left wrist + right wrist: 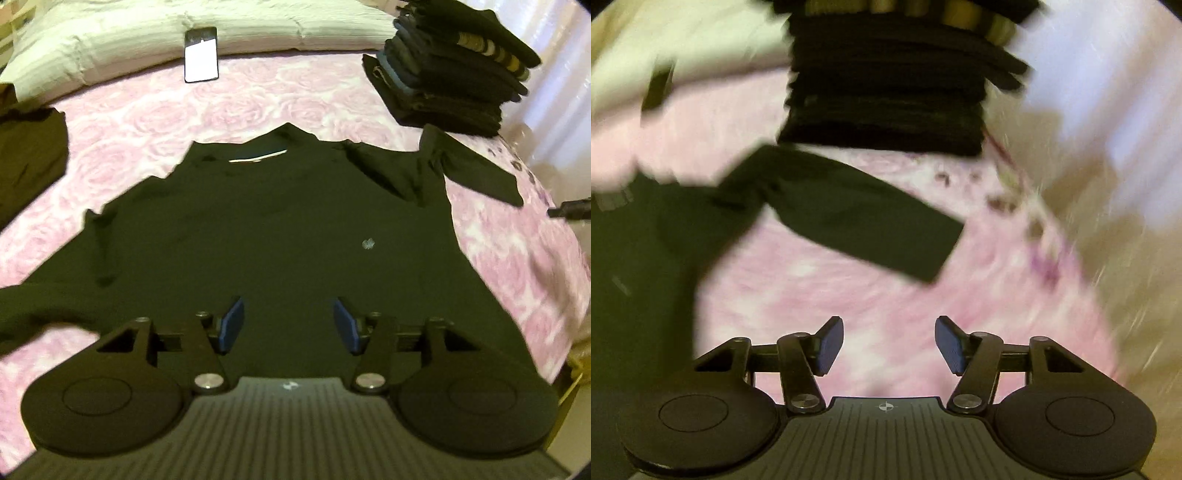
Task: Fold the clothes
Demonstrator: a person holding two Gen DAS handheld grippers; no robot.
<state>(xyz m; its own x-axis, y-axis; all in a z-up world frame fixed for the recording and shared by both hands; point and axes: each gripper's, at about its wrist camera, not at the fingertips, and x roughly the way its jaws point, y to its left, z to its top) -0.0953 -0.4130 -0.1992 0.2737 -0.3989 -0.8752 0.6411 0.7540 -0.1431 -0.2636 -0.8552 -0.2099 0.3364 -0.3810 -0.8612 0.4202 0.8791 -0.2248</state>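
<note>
Black shirt (646, 258) sleeve beside folded stack (886, 92); fingers (829, 347) apart.

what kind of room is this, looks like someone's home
Most likely a bedroom: a black shirt lies spread on a bed with a pink rose-patterned cover, pale pillows at its head, and a stack of folded clothes on it.

One black T-shirt (280, 221) spread flat, one tall stack of folded dark clothes (454, 70) upper right, one black phone (201, 55) upper left, one dark garment (29, 147) at left edge.
</note>
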